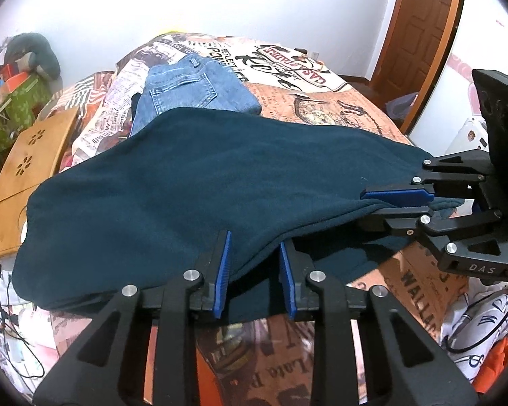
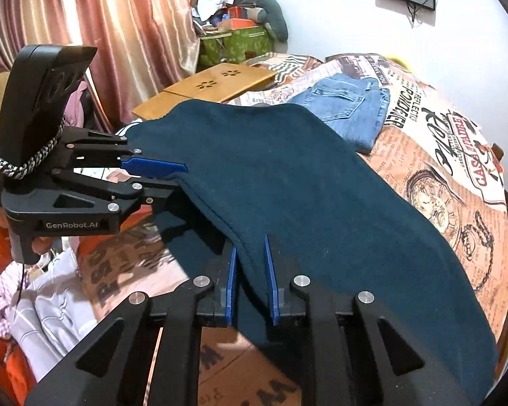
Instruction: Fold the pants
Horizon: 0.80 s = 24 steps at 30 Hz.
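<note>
Curtain (image 2: 94, 34) only in right view, door (image 1: 420, 23) left.

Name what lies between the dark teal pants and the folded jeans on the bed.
Nothing: in the left wrist view, the dark teal pants overlap the near edge of the folded jeans.

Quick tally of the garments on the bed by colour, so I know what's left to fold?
Dark teal pants, gripped along one edge by the left gripper and right gripper: 1
Blue jeans, already folded: 1
Total: 2
</note>
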Each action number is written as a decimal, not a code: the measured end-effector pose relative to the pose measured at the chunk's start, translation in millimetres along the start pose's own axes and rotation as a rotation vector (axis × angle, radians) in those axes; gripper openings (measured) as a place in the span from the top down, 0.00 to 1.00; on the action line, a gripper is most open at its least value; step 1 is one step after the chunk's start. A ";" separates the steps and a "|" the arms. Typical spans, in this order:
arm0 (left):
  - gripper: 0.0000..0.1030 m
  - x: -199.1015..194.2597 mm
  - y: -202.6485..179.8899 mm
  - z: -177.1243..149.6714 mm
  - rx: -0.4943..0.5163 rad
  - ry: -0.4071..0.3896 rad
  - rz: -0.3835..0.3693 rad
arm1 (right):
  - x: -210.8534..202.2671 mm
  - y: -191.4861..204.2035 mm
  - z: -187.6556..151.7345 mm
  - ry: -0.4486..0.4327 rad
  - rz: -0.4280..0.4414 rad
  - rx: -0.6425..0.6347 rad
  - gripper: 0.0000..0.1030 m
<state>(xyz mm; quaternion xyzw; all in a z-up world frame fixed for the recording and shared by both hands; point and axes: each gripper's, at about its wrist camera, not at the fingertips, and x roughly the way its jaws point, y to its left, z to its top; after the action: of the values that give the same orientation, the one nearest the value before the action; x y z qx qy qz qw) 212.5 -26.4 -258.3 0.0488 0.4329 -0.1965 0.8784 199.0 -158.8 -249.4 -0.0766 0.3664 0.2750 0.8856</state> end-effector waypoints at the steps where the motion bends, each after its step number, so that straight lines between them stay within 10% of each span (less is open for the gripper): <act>1: 0.74 -0.5 -1.2 -2.2 0.004 0.002 0.002 | 0.7 -0.6 -1.0 0.003 0.005 0.005 0.86; 15: 0.67 -15.4 19.4 -22.9 -0.086 0.047 0.007 | -17.2 -15.3 -10.9 0.034 0.020 0.079 0.67; 24: 0.62 -34.2 124.9 -18.6 -0.286 -0.007 0.280 | -24.6 -64.8 -29.1 0.014 -0.066 0.234 0.67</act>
<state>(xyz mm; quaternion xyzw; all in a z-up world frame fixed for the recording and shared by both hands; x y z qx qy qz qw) 228.3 103.4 -253.8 -0.0175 0.4425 -0.0093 0.8965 202.3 -233.4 -257.6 0.0132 0.3994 0.2003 0.8945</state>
